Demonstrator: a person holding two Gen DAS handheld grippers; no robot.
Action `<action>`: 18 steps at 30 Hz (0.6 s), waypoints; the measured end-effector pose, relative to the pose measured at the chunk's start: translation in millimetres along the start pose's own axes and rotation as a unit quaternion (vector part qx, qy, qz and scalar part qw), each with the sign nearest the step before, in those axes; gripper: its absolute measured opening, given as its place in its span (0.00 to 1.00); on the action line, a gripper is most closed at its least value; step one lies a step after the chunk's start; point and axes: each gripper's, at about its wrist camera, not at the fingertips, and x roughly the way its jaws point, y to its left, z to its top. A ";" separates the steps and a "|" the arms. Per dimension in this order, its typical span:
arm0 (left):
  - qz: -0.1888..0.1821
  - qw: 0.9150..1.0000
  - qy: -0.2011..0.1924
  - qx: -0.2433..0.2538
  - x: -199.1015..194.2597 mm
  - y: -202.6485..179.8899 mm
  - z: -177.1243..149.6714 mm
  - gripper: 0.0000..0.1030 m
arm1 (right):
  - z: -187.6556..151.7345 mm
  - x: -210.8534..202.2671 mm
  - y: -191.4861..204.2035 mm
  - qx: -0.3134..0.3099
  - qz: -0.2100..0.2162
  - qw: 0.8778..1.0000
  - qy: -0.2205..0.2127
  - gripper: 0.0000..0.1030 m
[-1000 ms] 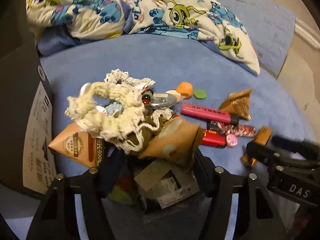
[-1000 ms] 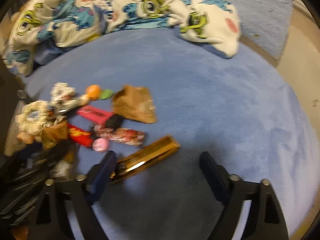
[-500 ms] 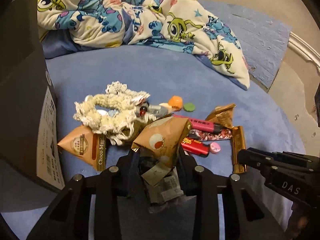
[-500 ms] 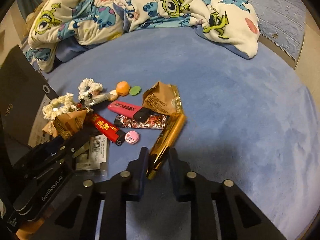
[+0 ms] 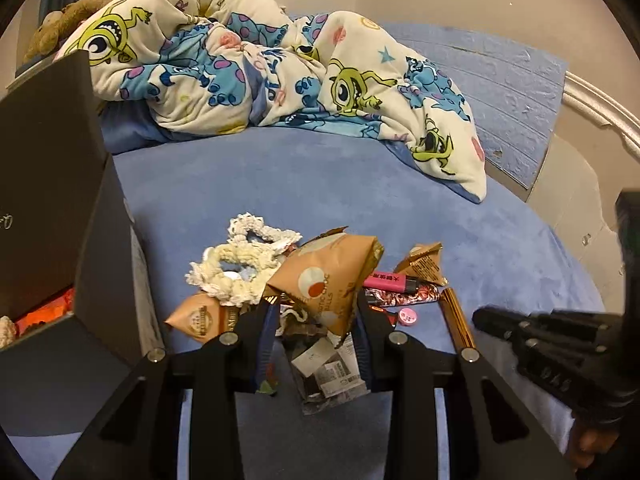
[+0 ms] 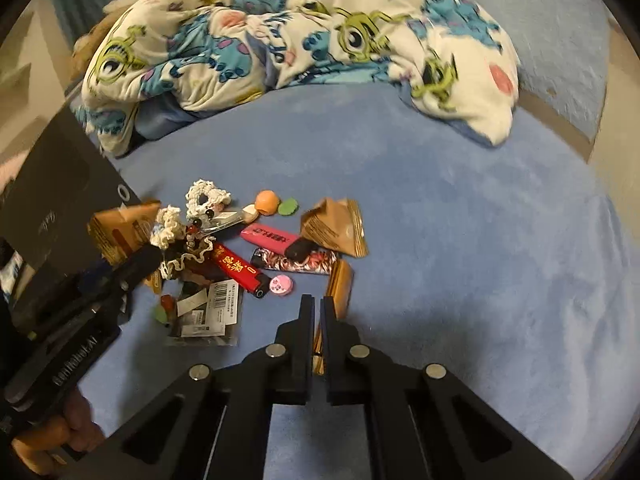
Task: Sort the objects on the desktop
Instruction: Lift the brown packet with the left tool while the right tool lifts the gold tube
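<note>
A blue bed [image 6: 460, 208] carries the clutter, with a cartoon-print blanket [image 5: 280, 68] heaped at the back and an open black box [image 5: 60, 208] at the far left.

From the left: the left claw [image 5: 316, 320] is clamped on a tan snack pouch [image 5: 328, 276] and has it raised off the pile, tilted, close to the box. Under and behind it lie the cream crochet pieces [image 5: 240, 264] and a clear packet [image 6: 208, 312] with white labels. Then come the red lighter [image 6: 238, 270], the pink marker [image 6: 276, 238], a patterned stick [image 6: 296, 261] and a small pink disc [image 6: 281, 284]. At the right, the right claw [image 6: 316, 312] is pinched together on the near end of the gold bar [image 6: 340, 284], which looks barely off the bed, if at all.

The step in hand seems to be a double pickup. Next, each piece likely has to be carried left and let go inside the box, the pouch first since it is nearest; the thin bar may swing in so narrow a grip.

Count: three tan pouches (one held, one [image 5: 200, 316] beside the box, one [image 6: 334, 228] by the marker), two crochet pieces as far as I can tell, one lighter, one marker, one gold bar, one orange ball [image 6: 267, 201], one green disc [image 6: 288, 206].
</note>
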 end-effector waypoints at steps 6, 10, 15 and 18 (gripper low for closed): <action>-0.003 1.000 -0.002 -0.001 -4.7 3.0 -1.7 0.34 | -6.8 14.2 -3.9 0.014 -0.010 1.000 0.018 0.35; -0.004 1.000 -0.001 -0.002 -3.7 3.6 -1.5 0.34 | -3.9 23.2 -3.4 0.012 -0.022 0.999 0.021 0.44; -0.005 1.000 -0.003 -0.007 -2.7 5.1 -3.1 0.34 | -9.6 42.9 -0.2 -0.010 -0.055 0.997 0.046 0.22; -0.004 1.000 -0.004 -0.007 -3.3 3.8 -2.9 0.34 | -9.2 41.5 -2.7 -0.011 -0.062 0.997 0.045 0.13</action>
